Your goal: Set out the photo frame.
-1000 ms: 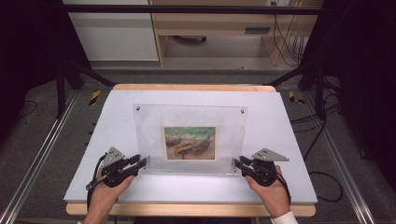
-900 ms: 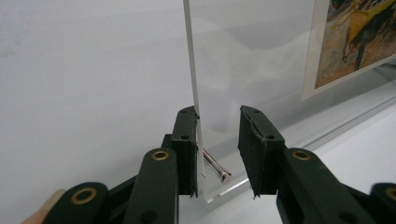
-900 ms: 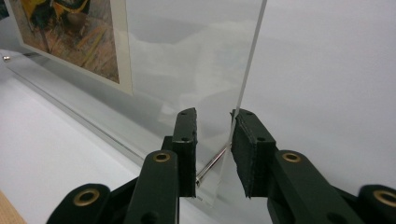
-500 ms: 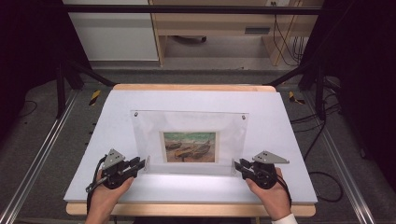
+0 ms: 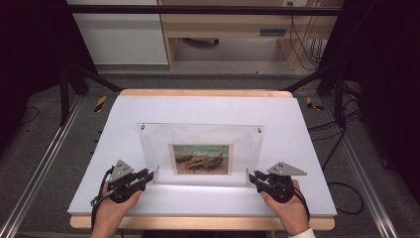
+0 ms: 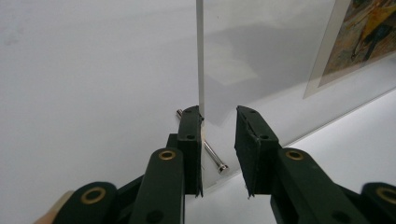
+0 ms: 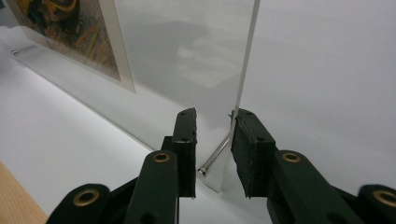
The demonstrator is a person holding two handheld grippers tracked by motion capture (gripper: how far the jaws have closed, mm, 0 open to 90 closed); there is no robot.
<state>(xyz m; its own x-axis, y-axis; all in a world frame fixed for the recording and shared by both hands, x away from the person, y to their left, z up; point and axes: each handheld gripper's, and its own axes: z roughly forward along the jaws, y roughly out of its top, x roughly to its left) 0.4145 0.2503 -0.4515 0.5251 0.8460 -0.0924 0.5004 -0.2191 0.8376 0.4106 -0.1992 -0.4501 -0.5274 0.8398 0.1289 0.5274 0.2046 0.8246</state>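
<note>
A clear acrylic picture frame (image 5: pixel 198 136) with a boat print (image 5: pixel 200 158) stands nearly upright on the white table (image 5: pixel 198 106). My left gripper (image 5: pixel 150 174) straddles its lower left corner. In the left gripper view that gripper (image 6: pixel 217 114) has one jaw flat against the panel (image 6: pixel 261 60), and the other at the head of the metal pin (image 6: pixel 212 156). Its jaws have just been closing on this corner. My right gripper (image 5: pixel 253 177) holds the lower right corner. Seen from the right gripper view, it (image 7: pixel 212 114) brackets the panel edge (image 7: pixel 245 70) and pin (image 7: pixel 215 156) in the same way.
The table's wooden front edge (image 5: pixel 198 222) runs just below both hands. Metal rails (image 5: pixel 44 163) flank the table, and cables (image 5: pixel 341 144) lie on the floor at the right. A white cabinet (image 5: pixel 119 34) and a wooden bench (image 5: pixel 223 25) stand behind.
The frame's top edge has come toward me, so the panel stands more upright than a second ago. Both hands stay at the frame's lower corners.
</note>
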